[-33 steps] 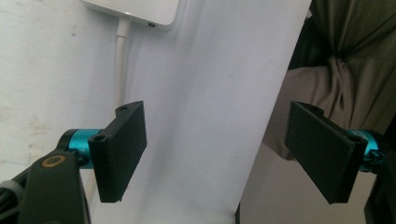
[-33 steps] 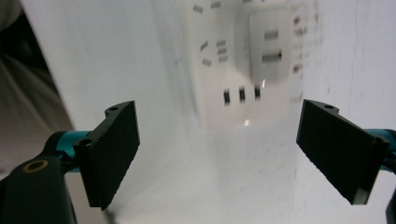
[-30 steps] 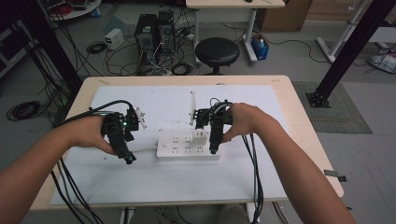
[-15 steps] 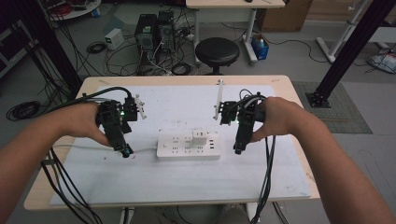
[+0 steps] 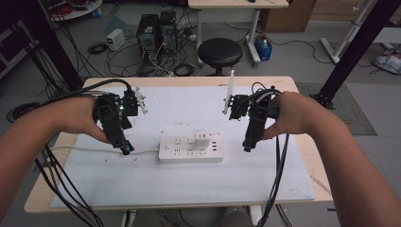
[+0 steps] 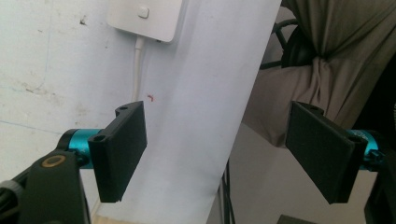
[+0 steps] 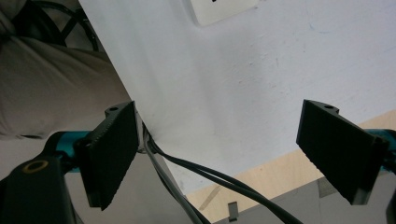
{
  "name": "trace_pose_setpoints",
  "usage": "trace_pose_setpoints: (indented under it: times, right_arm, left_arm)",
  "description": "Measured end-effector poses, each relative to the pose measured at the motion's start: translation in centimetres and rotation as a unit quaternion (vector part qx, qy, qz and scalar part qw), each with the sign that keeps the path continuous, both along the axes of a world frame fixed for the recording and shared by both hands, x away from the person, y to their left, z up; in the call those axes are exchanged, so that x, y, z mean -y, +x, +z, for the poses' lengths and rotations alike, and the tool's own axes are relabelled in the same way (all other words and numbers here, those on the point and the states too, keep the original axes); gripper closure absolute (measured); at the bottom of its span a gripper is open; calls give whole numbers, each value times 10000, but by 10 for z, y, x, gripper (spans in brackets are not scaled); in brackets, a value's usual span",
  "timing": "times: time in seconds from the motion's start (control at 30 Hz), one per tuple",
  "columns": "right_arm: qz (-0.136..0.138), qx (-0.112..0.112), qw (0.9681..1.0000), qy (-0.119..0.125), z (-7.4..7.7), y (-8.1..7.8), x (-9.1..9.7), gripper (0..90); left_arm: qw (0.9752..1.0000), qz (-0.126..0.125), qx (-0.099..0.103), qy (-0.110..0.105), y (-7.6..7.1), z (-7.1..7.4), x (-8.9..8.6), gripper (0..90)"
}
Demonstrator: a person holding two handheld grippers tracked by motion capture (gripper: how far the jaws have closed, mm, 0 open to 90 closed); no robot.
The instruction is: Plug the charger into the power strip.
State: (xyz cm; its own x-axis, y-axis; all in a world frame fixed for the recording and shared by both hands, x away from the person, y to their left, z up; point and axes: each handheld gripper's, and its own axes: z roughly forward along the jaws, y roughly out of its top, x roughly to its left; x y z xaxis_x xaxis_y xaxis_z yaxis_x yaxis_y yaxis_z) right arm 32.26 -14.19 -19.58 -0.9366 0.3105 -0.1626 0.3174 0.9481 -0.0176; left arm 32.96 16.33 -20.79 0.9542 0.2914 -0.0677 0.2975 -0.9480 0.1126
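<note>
Both of my hand-held grippers, left (image 5: 126, 150) and right (image 5: 247, 148), gape empty; a careless drop could knock the plug (image 5: 203, 138) from the strip (image 5: 191, 148) mid-frame.

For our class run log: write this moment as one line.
left hand-held gripper: open, empty | right hand-held gripper: open, empty | white plastic power strip: on table, white adapter plugged in

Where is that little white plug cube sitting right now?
In the high view, the white plug cube sits plugged into the power strip at mid-table, between the two tongs, nearer the right tongs.
</note>
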Motion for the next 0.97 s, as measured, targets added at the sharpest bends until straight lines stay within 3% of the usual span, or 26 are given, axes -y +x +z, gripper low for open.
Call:
trace_pose_setpoints:
  times: [0.97]
  right_arm:
    - [19, -55, 9999, 96, -5, -3, 1, 129]
  left_arm:
    - [9999, -141, 76, 52, -4, 1, 9, 212]
